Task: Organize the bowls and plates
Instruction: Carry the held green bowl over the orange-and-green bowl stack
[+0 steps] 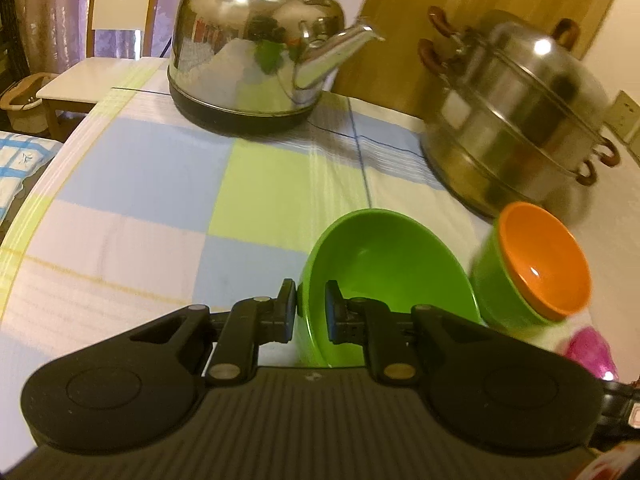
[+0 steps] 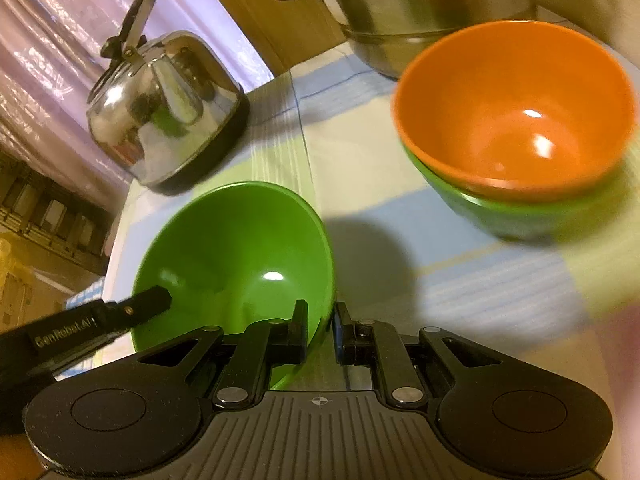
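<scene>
Two grippers: both on one tilted green bowl (image 2: 236, 256), near edge of the checked tablecloth (image 1: 132, 168).
Left gripper (image 1: 311, 306): jaws pinching its rim.
Right gripper (image 2: 321, 330): jaws clamping the opposite rim.
Writing: "GenRobot.AI" on the left gripper's finger.
Right, farther: orange bowl (image 2: 516, 108) nested in another green bowl (image 2: 520, 212).
Far: kettle (image 1: 256, 44), steamer pot (image 1: 516, 116).

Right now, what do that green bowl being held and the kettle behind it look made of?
Green bowl: probably plastic or melamine, with a smooth gloss, even colour and soft highlight. Kettle: polished steel by its mirror-like reflections, on a dark base.
</scene>
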### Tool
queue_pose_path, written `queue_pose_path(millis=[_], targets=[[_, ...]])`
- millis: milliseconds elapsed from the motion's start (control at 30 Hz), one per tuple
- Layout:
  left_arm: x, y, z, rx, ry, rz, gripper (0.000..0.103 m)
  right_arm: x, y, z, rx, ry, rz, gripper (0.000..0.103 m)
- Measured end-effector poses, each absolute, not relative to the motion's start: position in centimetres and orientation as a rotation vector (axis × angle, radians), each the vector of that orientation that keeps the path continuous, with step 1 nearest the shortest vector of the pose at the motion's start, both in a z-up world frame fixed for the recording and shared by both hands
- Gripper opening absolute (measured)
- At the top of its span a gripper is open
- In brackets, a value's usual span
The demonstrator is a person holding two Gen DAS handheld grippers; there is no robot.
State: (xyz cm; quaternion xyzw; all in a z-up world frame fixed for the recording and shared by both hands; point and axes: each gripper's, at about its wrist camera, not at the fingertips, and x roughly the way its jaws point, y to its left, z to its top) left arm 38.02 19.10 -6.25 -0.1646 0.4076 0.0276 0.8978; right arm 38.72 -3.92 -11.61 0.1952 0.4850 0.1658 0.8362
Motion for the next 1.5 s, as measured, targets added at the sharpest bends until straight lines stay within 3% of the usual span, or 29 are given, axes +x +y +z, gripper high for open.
queue_pose_path(millis=[767,1500], targets=[[24.3,9.0,-3.2,-0.306,0.877,-0.019,0.013,23.4,-13.3,-6.5,0.351,1.002,0.26,0.011],[23.2,4.8,-0.6,-0.267,0.851,-0.089,0.013,20.7,-17.5,-3.5,0.376,0.95,0.216,0.011]])
